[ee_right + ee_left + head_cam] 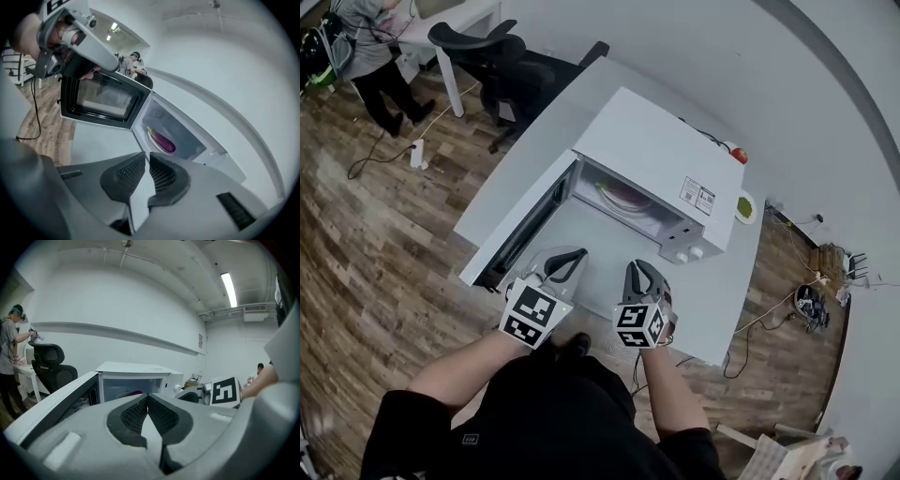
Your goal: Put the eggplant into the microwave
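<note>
The white microwave (661, 155) stands on a white table (544, 141) with its door (517, 236) swung open to the left. Inside, the purple eggplant (164, 141) lies on the plate (623, 200); in the left gripper view the eggplant (134, 393) is only a pink sliver in the cavity. My left gripper (566, 265) is shut and empty, in front of the open door. My right gripper (639, 275) hovers beside it, before the cavity, with its jaws together and nothing held.
A small dish with something green (745, 207) and a red object (738, 155) sit to the right of the microwave. A black office chair (492, 52) and a standing person (370, 47) are beyond the table's far left. Cables (769, 314) lie on the wooden floor.
</note>
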`<state>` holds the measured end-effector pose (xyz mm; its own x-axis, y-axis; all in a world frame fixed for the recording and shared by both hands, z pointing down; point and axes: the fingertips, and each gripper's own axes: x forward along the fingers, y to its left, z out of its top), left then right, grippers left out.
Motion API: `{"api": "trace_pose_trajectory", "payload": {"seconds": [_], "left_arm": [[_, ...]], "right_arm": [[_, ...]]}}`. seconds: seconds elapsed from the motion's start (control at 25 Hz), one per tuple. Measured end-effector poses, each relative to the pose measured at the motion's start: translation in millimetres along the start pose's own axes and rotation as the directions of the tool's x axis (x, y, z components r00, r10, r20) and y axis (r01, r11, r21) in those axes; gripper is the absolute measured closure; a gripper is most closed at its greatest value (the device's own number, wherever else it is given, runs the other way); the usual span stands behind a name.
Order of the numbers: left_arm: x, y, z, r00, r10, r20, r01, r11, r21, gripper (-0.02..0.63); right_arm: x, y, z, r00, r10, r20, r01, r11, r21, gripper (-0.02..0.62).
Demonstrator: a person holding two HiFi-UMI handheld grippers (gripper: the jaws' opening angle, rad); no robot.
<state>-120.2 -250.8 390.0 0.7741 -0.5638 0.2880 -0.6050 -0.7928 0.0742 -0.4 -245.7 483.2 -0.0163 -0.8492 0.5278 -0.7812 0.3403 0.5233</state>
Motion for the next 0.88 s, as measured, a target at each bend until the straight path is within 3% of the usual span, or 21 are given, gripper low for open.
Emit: {"api": "trace_pose_trajectory", "payload": {"seconds": [0.28, 0.52, 0.76, 0.88], "left_arm": [[-14, -35, 7, 1.000, -0.002, -0.005, 0.002, 1.000, 0.005, 0.597], [-21, -81, 25, 1.000, -0.005, 0.026, 0.008, 0.993, -0.115, 0.597], [-23, -140, 38, 0.999, 0.000, 0.041, 0.006, 0.991, -0.134, 0.597], [-30, -163, 40, 0.998, 0.025, 0.049, -0.018, 0.990, -0.142, 0.597]], "right_arm": [[-61, -15, -5, 0.996, 0.012, 0.085, -0.029, 0.979, 0.200, 0.558], [-119, -27, -20, 0.983, 0.051, 0.177, -0.104, 0.946, 0.308, 0.558], [-176, -39, -34, 0.946, 0.122, 0.299, -0.231, 0.903, 0.362, 0.563], [-203, -44, -36, 0.910, 0.172, 0.377, -0.330, 0.850, 0.410, 0.566]]}}
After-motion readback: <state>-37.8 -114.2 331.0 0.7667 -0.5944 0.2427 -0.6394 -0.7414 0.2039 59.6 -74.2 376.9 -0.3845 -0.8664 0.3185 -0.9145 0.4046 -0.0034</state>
